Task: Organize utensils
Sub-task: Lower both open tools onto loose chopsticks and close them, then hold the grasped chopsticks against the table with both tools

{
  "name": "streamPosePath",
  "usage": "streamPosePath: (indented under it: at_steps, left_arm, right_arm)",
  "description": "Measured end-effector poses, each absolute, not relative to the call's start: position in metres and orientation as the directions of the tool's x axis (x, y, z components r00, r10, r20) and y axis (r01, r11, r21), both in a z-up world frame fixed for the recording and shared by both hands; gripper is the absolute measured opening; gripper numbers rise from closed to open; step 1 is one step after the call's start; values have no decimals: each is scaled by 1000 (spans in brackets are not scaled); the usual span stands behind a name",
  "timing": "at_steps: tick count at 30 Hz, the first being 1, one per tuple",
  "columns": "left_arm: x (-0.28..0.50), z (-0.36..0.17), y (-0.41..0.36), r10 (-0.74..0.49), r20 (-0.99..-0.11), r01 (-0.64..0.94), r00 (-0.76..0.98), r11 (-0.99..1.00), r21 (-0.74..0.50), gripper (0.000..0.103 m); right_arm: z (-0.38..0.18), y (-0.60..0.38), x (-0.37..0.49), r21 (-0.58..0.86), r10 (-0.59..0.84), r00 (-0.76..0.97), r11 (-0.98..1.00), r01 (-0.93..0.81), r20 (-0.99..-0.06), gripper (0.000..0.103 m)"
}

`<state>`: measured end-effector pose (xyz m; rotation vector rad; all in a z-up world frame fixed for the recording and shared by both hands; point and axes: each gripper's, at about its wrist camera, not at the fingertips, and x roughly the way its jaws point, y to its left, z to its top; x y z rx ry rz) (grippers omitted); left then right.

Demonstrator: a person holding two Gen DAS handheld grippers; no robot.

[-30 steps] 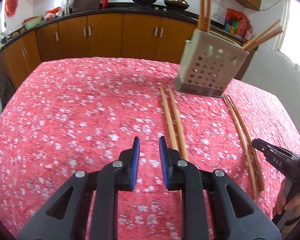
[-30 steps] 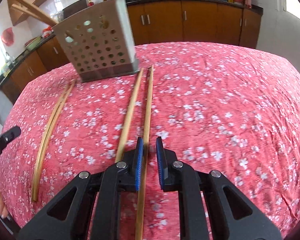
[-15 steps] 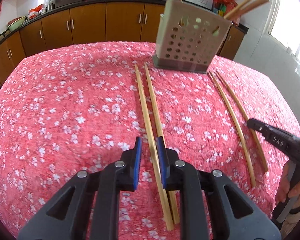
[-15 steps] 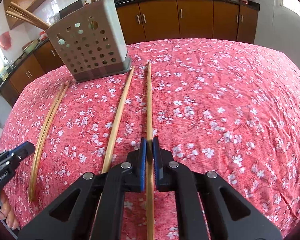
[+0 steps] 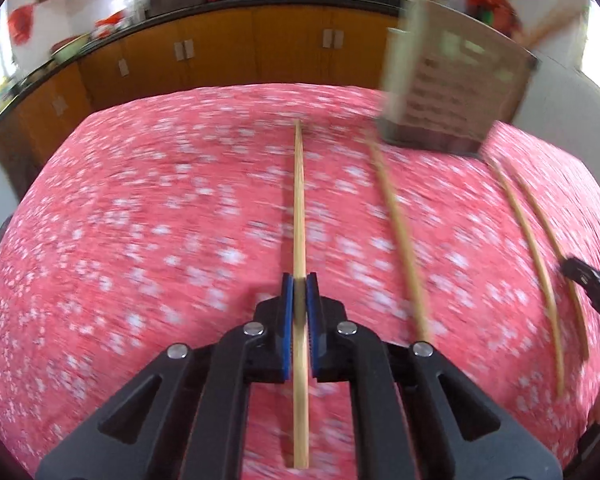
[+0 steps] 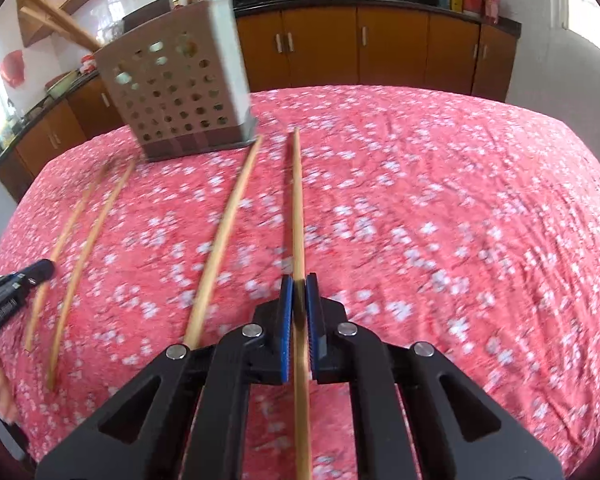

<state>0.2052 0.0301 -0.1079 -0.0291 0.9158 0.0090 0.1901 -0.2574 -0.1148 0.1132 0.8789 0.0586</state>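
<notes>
Motion smears most of the left wrist view. The perforated grey chopstick holder (image 5: pixel 456 92) is a blur there, its holes barely readable, and whatever stands in it is cut off at the top edge. The right wrist view is sharper: it shows the holder standing on the red floral tablecloth (image 6: pixel 440 200) at the far side of the table, with chopsticks sticking up out of it and two more leaning (image 6: pixel 56 20) out to its left.

My left gripper (image 5: pixel 299 300) is pinching the leftmost chopstick (image 5: pixel 299 200) between its blue pads (image 5: pixel 286 320). The stick runs straight ahead. My right gripper (image 6: pixel 298 300) is clamped the same way on the rightmost chopstick (image 6: pixel 297 200), whose near end runs off the bottom of the frame. I cannot tell whether either stick is clear of the cloth.

Two middle chopsticks (image 6: pixel 224 232) lie on the cloth between the held ones, pointing toward the holder.

Each view catches only the tip of the other gripper at its edge, so neither shows the other's grip. The brown kitchen cabinets (image 6: pixel 392 44) run behind the table.
</notes>
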Motion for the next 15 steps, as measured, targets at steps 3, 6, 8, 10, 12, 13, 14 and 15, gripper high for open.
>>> streamPosePath:
  at_steps: [3,6,8,10,12,13,14,15]
  left_arm:
    - [213,-110,48,21,-788,-68,615,997,-26,9]
    - [216,-112,57,16,-780,-75,625,996,-39,9]
    - [215,-110,60,13,-780,-76,626,996,-44,9]
    - [214,-109,60,8,-779,-77,627,996,-51,10]
    - [213,-108,63,-5,-778,-76,628,995,-68,10]
    - [213,-109,63,-11,-778,-75,628,994,-75,10]
    - [213,-109,65,-17,-777,-75,629,994,-83,10]
    - [211,-108,64,-19,-777,-76,630,993,-86,10]
  right_arm:
    - [-115,-269,198,108,64,646,994,29,-761,8]
    - [-115,-279,208,120,61,647,992,48,-760,8]
    - [-116,-282,210,132,65,647,990,56,-760,8]
    - [-116,-282,210,130,64,647,990,56,-760,8]
    - [-116,-281,210,128,62,646,990,56,-761,8]
    - [-116,-281,210,127,61,646,990,56,-761,8]
    - [-117,-281,211,127,62,646,990,55,-761,8]
    - [-117,-281,211,128,62,646,990,55,-761,8]
